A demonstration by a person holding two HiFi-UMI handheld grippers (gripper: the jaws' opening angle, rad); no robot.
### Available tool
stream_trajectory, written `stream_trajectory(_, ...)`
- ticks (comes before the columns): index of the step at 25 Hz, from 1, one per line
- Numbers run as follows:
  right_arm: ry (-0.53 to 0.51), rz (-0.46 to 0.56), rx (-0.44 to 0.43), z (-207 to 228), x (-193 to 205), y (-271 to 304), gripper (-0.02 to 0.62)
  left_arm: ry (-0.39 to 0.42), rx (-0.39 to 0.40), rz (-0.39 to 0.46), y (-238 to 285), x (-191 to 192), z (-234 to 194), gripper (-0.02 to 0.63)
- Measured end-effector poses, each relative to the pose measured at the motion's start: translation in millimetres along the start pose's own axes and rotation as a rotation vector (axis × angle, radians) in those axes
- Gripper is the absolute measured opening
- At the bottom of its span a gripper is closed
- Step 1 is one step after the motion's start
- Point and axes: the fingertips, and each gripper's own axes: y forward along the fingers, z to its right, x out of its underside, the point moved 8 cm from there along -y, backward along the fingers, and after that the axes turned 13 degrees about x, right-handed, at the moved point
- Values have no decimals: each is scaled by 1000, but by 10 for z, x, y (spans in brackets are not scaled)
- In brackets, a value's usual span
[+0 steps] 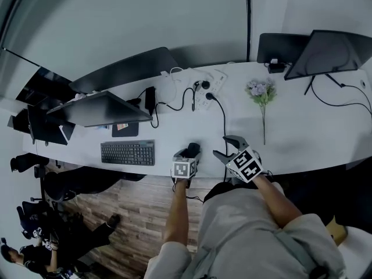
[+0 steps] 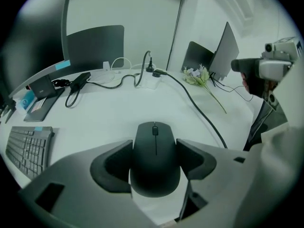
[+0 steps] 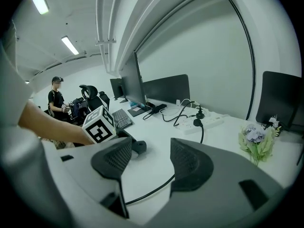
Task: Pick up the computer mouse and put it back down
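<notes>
A black computer mouse [image 2: 155,158] sits between the two jaws of my left gripper [image 2: 154,147], and both pads touch its sides. In the head view the mouse [image 1: 192,150] is near the front edge of the white desk [image 1: 302,144], with the left gripper [image 1: 189,156] around it. I cannot tell whether it rests on the desk or hangs just above it. My right gripper [image 1: 225,146] hovers a little to the right, open with nothing between its jaws. In its own view the right gripper [image 3: 151,148] looks over a black cable [image 3: 152,191].
A keyboard [image 1: 128,153] lies left of the mouse. Monitors [image 1: 102,109] stand at the back left and back right [image 1: 328,54]. A power strip [image 1: 209,89] with cables and a flower sprig [image 1: 261,95] lie behind. People [image 1: 35,249] are off to the lower left.
</notes>
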Motion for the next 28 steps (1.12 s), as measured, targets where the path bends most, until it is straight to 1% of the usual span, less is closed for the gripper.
stream_trajectory(10,-16,-10,-15,-151,34,5,259,28,-16,139,-393,-55,150,288)
stream_trajectory(15,7,-3,-14,-216,64,-22,256,16,-3,263,-635,-92,277,288)
stream_trajectory(17,16,2,-13,-262,65,-42,256,18,-4,296,-739,-81,345,288)
stream_trajectory(22,27,17,-25,-409,84,-82,252,48,-21,333,-963,-47,478,288)
stream_trajectory(26,34,21,-48,-545,138,-121,249,87,-23,319,-1067,45,585,288)
stream_trajectory(28,36,25,-49,-608,173,-155,249,93,-20,324,-1113,108,642,288)
